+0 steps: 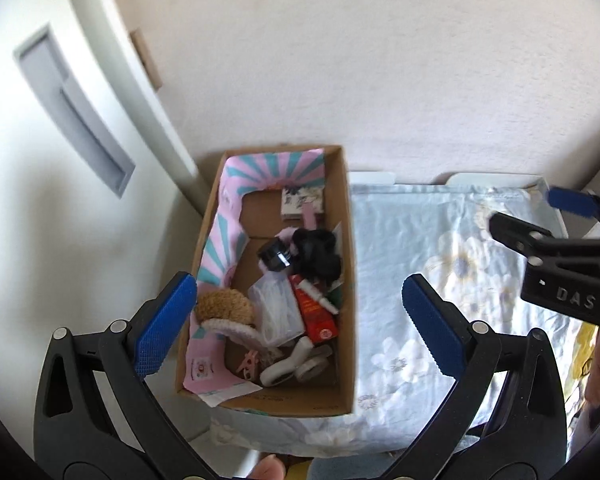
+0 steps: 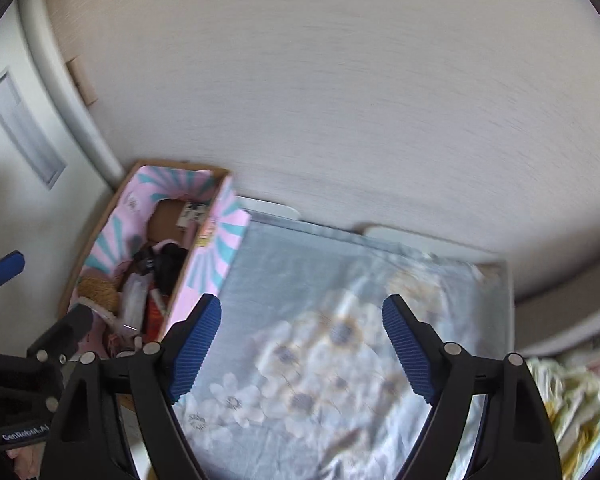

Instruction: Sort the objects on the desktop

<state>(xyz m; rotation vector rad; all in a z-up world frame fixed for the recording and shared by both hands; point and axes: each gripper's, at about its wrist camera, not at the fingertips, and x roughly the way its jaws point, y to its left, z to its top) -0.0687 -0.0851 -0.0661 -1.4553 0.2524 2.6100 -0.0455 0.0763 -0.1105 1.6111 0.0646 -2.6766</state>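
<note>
Both sets of fingers gape wide with nothing between the pads. Left to right: my left gripper [image 1: 298, 322] hovers over the cardboard box [image 1: 350, 280], which sits at the left end of the desk against the wardrobe side, likely so loose bits go in one spot out of the way. Box is lined with a pink-and-teal wrapper [image 1: 224, 252].

Piled in it:
- brown fuzzy thing [image 1: 224, 305] near the left wall
- clear plastic bag [image 1: 278, 312] beside it
- red pack [image 1: 314, 314]
- black cloth bundle [image 1: 318, 254]
- black jar [image 1: 276, 258]
- small printed box [image 1: 302, 200] at the far end
- pink clip [image 1: 249, 364] and white clip-like piece [image 1: 290, 366] at the near end

They lie jumbled and overlapping, so dropped in, not arranged.

Right of the box, the floral cloth [image 1: 420, 248] covers the desk, and I see nothing loose on it in either view. My right gripper [image 2: 302, 348] hangs above that bare cloth, aimed at the flowers, jaws spread. Right wrist view is motion-blurred, so small items could be missed. Yellow-patterned fabric [image 2: 572, 408] bunches off the right edge, off the desk as far as I can tell.

Desk things lie gathered in the box, as a sort would leave them. Same scene also fits items about to be taken out and laid on the cloth. Cannot settle which.
</note>
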